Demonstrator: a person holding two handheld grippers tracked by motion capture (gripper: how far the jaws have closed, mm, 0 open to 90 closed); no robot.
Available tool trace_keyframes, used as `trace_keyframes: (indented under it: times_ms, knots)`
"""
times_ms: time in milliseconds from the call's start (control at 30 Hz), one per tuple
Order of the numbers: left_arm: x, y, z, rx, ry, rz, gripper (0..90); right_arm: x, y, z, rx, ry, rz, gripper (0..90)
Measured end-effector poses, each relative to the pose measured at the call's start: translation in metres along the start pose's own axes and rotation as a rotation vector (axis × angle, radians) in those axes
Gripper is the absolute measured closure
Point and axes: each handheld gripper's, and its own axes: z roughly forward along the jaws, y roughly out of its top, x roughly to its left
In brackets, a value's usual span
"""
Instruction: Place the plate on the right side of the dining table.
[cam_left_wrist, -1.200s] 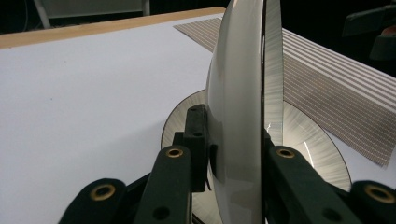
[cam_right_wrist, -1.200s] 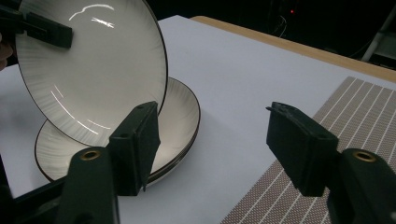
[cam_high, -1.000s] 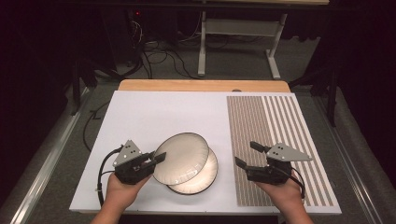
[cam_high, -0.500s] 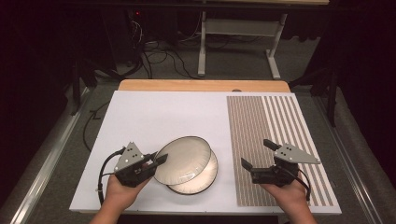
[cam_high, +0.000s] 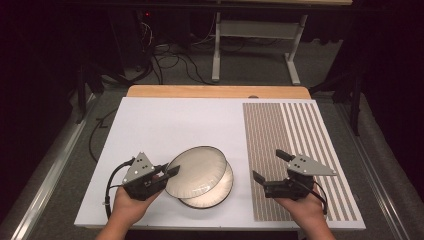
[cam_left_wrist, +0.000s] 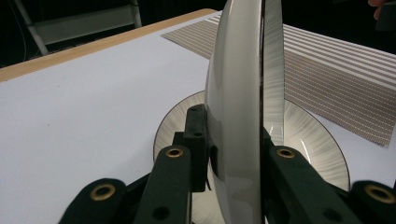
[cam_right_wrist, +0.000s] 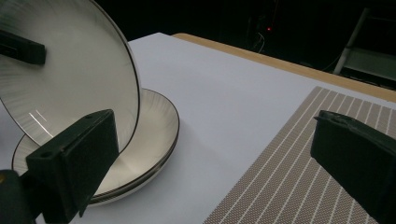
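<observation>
Plates come first: from the high view, the top plate (cam_high: 196, 171) is tipped up over the bottom plate (cam_high: 216, 192), near the front of the white board (cam_high: 170, 125). The left gripper (cam_high: 169, 172) pinches the top plate's left rim. The right gripper (cam_high: 270, 166) hangs over the striped mat (cam_high: 290, 135), wide open and holding nothing; its jaws have just been opening.

From the left gripper view, the top plate (cam_left_wrist: 243, 93) stands on edge between the two black jaws, squeezed tight. The bottom plate (cam_left_wrist: 308, 144) lies flat behind it.

From the right gripper view, the top plate (cam_right_wrist: 70, 70) leans above the bottom plate (cam_right_wrist: 149, 140). The black jaws stand far apart with nothing between them, beside the striped mat (cam_right_wrist: 289, 168).
</observation>
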Motion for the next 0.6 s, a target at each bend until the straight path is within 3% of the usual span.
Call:
trace_keyframes:
  times_ms: [467, 600]
  knots:
    - [0.001, 0.000, 0.000, 0.006, -0.002, -0.002, 77.3, 0.025, 0.004, 0.024, 0.044, 0.067, -0.043, 4.2]
    - [0.001, 0.000, 0.000, 0.006, -0.003, -0.003, 77.3, 0.031, 0.006, 0.032, 0.064, 0.086, -0.035, 5.7]
